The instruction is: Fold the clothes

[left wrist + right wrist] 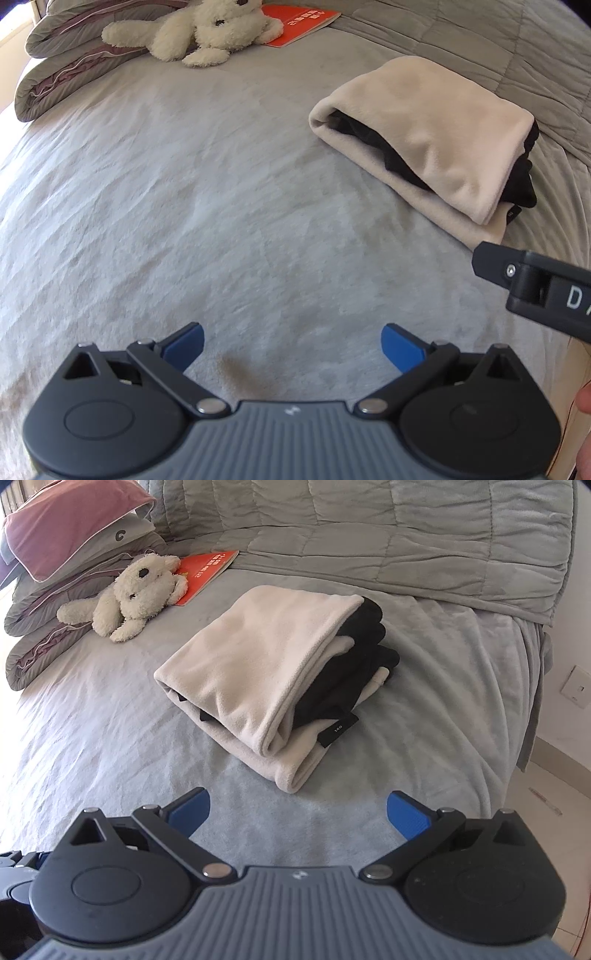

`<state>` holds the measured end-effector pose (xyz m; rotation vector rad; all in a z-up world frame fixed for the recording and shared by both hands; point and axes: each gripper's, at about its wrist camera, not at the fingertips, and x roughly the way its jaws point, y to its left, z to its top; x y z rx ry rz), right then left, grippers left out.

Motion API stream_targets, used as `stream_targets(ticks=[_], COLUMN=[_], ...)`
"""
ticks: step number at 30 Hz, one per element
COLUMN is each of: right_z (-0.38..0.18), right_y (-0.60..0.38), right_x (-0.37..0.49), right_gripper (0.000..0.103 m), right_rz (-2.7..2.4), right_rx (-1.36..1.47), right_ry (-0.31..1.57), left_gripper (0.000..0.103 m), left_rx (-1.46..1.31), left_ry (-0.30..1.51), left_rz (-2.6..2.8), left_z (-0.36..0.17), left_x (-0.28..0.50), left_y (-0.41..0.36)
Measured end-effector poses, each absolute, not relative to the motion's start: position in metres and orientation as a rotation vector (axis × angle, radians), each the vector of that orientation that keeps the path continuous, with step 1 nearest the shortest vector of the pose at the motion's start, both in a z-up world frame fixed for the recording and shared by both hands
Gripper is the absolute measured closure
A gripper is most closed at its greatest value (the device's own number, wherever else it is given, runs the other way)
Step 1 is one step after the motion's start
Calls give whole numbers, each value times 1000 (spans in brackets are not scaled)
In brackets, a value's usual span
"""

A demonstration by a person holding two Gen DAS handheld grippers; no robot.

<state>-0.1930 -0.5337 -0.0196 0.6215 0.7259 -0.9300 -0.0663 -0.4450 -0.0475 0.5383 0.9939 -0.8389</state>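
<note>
While both lay on the bed [110, 738] | folded garment [258, 664] ran diagonally, black end far-right | left hand-held gripper [291, 345] wide | right hand-held gripper [297, 814] wide, empty

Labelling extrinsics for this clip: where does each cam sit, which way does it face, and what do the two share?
Left wrist: on the left gripper, jaws open, facing forward over the grey bed; folded beige garment off to the right. The right gripper's black body enters at the right edge, with a bit of a hand.
Right wrist: on the right gripper, jaws open, facing the folded beige garment straight ahead; the other gripper's edge shows bottom left.
Shared: garment, bed, plush toy, red booklet.
</note>
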Motion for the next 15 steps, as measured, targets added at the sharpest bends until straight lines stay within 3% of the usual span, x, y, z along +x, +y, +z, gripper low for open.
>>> stream_targets(ticks=[15], right_z=[-20], right_y=[-533], right_x=[-191], right_gripper=[0], right_rz=[-927], right_rx=[622], right_ry=[725], left_gripper=[1], left_rx=[547], left_ry=[983], left_rz=[-834], left_z=[-44], left_x=[-75], left_y=[-440])
